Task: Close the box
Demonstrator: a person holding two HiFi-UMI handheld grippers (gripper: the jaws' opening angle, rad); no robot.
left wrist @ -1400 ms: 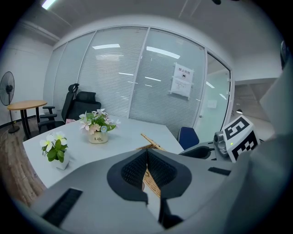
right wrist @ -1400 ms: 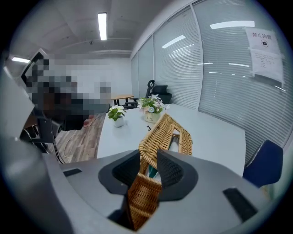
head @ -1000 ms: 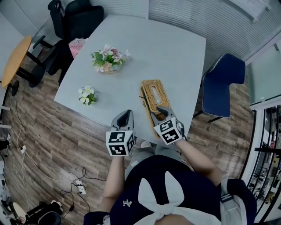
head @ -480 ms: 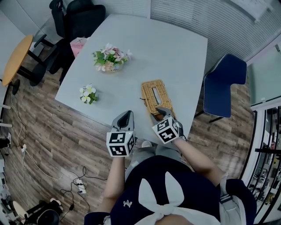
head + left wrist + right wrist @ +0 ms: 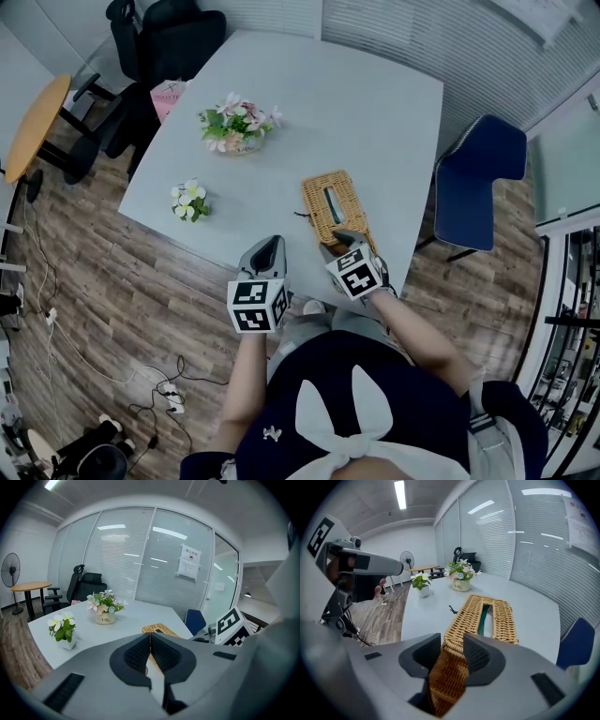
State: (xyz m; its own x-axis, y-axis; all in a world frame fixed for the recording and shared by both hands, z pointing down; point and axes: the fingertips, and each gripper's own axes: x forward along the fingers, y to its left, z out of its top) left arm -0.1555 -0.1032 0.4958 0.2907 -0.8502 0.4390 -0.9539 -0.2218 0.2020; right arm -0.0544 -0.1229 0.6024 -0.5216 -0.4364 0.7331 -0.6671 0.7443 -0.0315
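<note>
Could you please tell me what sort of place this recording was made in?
Probably an office meeting room: glass partition walls with blinds, a large white table, and a black swivel chair beside it.

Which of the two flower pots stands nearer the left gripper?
The small pot of white flowers; the fuller pink-and-white arrangement stands farther back.
</note>
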